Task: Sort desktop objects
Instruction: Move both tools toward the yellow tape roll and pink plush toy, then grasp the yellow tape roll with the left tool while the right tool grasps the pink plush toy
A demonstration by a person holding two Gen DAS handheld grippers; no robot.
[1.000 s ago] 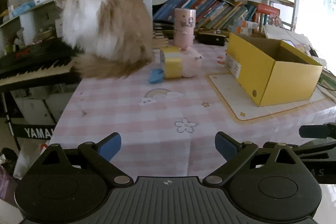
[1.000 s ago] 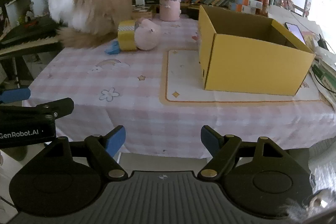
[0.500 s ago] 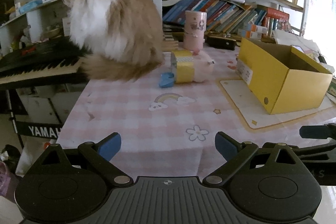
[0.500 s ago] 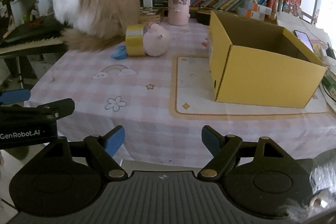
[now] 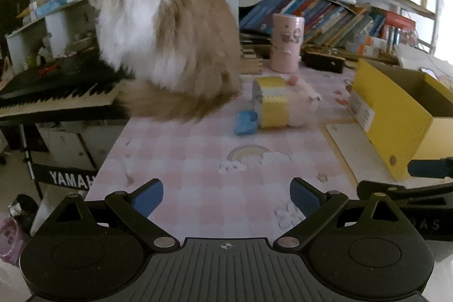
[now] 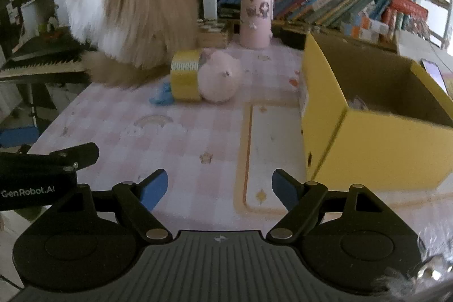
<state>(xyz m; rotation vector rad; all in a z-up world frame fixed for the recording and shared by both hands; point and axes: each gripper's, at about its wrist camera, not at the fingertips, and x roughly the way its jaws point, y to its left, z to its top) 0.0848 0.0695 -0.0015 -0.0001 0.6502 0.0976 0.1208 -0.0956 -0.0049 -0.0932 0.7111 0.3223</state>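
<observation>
Approach phase, nothing grasped. My left gripper (image 5: 226,198) sits at the bottom of its frame with fingers spread wide and empty above the pink checked cloth of the bench (image 5: 203,160). My right gripper (image 6: 220,187) is likewise spread and empty, low centre of its own frame.

Items to sort lie in one cluster, centre of both frames, well apart from either gripper:
- yellow tape roll (image 5: 270,102), lying on its side
- pink plush toy (image 6: 219,79), touching the roll on the roll's right
- small blue object (image 5: 245,122), at the roll's lower left; too blurred to identify

Yellow box (image 6: 376,115) stands open-topped at the right of the frame, on a pale mat (image 6: 270,152). I take it for the receiving bin, since its mouth faces up and it sits on my right gripper's side. Interior mostly hidden by the near wall.

Cat (image 5: 167,47) sits upper left of the frame, its tail fur just beside the cluster. Risk, as I judge it: a reach toward the roll may brush the tail and startle the animal.

Pink cylinder (image 6: 257,17) stands upright behind the cluster, near the bookshelf (image 6: 325,2).

Both grippers held wide, presumably so either can close on the roll or the toy.
</observation>
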